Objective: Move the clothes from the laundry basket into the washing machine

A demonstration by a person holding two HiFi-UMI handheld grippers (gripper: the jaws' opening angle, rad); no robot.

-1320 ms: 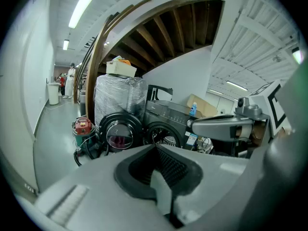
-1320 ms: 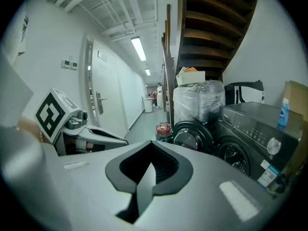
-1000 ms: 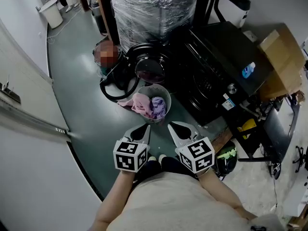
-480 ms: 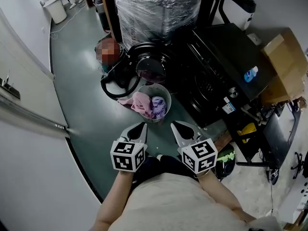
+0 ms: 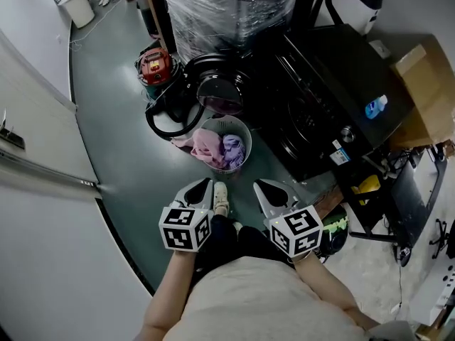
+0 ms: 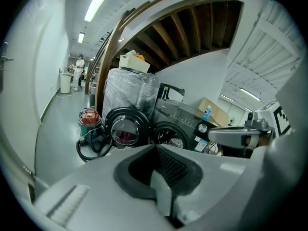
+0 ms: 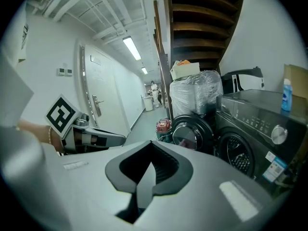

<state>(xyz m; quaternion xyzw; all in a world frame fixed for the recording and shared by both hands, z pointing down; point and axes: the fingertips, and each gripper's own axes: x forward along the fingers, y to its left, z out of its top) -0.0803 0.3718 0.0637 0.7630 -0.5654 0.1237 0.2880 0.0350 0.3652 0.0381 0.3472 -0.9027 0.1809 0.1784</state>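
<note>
While the person is standing on the grey-green floor (image 5: 121,141), the head view is showing a red vacuum (image 5: 154,65) at far left with its black hose (image 5: 165,123) looping beside the machine door.

Left gripper (image 5: 202,190) is hovering low near the person's shoe (image 5: 220,198), well short of the basket. In the left gripper view its jaws are sitting together, tips meeting, nothing between them.

Laundry basket (image 5: 244,128) is standing on the floor ahead of both grippers, just in front of the open round door (image 5: 219,91). It is a pale, round tub with a slotted wall. Clothes are lying inside it: a crumpled pink garment (image 5: 205,146) is spilling over the left rim onto the floor, and a bunched lavender piece (image 5: 233,150) is lying beside it to the right, touching it.

Washing machine (image 5: 309,119) is black, its door swung wide; the glass is showing a dark reddish tint.

Right gripper (image 5: 268,191) is hovering level with the left one, apart from the basket. The right gripper view is showing its jaws closed on each other, empty.

A blue bottle (image 5: 375,106) is lying on the machine top, next to a cardboard box (image 5: 426,94).
</note>
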